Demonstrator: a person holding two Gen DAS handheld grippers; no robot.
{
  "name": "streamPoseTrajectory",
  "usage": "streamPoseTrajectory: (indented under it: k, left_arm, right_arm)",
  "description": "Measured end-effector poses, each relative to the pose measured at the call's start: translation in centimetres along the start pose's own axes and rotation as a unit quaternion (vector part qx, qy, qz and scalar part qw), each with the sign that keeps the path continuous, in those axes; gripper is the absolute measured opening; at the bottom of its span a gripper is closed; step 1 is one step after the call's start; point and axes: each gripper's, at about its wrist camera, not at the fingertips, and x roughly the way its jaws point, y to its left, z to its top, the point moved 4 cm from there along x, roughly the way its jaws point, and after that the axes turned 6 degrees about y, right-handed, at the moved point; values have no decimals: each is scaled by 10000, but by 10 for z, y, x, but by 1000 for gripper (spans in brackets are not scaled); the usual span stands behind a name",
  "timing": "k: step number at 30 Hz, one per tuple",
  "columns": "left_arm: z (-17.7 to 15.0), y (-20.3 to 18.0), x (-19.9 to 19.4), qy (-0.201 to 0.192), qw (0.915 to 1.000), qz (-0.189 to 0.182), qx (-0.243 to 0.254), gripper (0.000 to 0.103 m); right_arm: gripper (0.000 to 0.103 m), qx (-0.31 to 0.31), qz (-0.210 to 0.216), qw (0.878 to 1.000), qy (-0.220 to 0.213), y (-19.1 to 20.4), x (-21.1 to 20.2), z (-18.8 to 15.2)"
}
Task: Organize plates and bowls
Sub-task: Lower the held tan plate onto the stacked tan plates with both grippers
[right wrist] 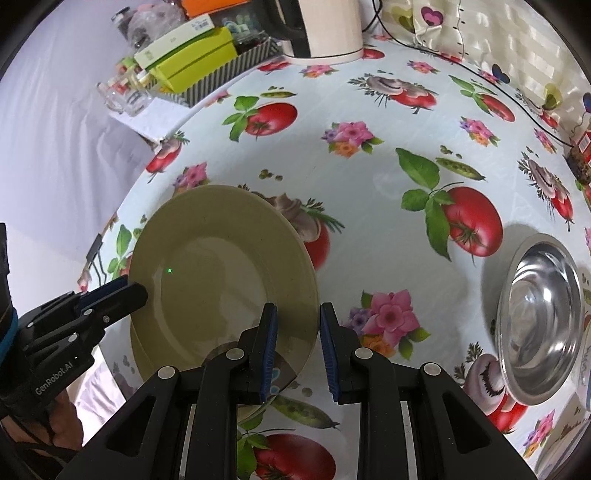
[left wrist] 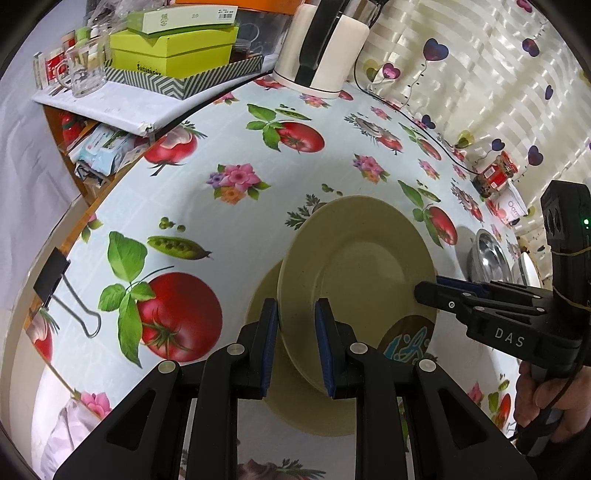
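A beige plate [left wrist: 354,266] [right wrist: 221,266] hangs tilted just above the tablecloth, gripped at two opposite rims. My left gripper [left wrist: 297,306] [right wrist: 136,291] is shut on the plate's near-left rim. Across from it, my right gripper [right wrist: 295,310] [left wrist: 424,291] is shut on the other rim. Directly underneath lies a second beige plate [left wrist: 306,417] [right wrist: 135,343], and a patterned brown-and-blue dish [left wrist: 406,339] [right wrist: 282,373] peeks out below the held plate. A steel bowl [right wrist: 539,325] [left wrist: 487,258] stands to the right on the table.
A white kettle [left wrist: 325,48] [right wrist: 325,29] and a striped tray with green boxes [left wrist: 173,51] stand at the back. Its black cable [left wrist: 436,140] runs along the curtain side. A binder clip [left wrist: 55,280] marks the table's left edge. A jar [left wrist: 495,173] sits far right.
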Motion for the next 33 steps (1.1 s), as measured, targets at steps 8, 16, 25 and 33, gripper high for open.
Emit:
streamPoseTrajectory:
  k: [8,16,25,33]
  left_arm:
    - [-7,7,1,38,10000,44,-52,22]
    - [-13,11,3,99,9998,125,-72,22]
    - [-15,12,2,97,9998,146,-72,22]
    - [-16,12,1,75,9999,121,-67,22]
  right_arm:
    - [22,-50,28,10000,17,7,4,-5]
    - [23,-101,26,9999,-12,13,6,-9]
    - [23,-129,32,9999,-65,17,7,-12]
    - [24,-123,109,9998,-148,15,6,-15]
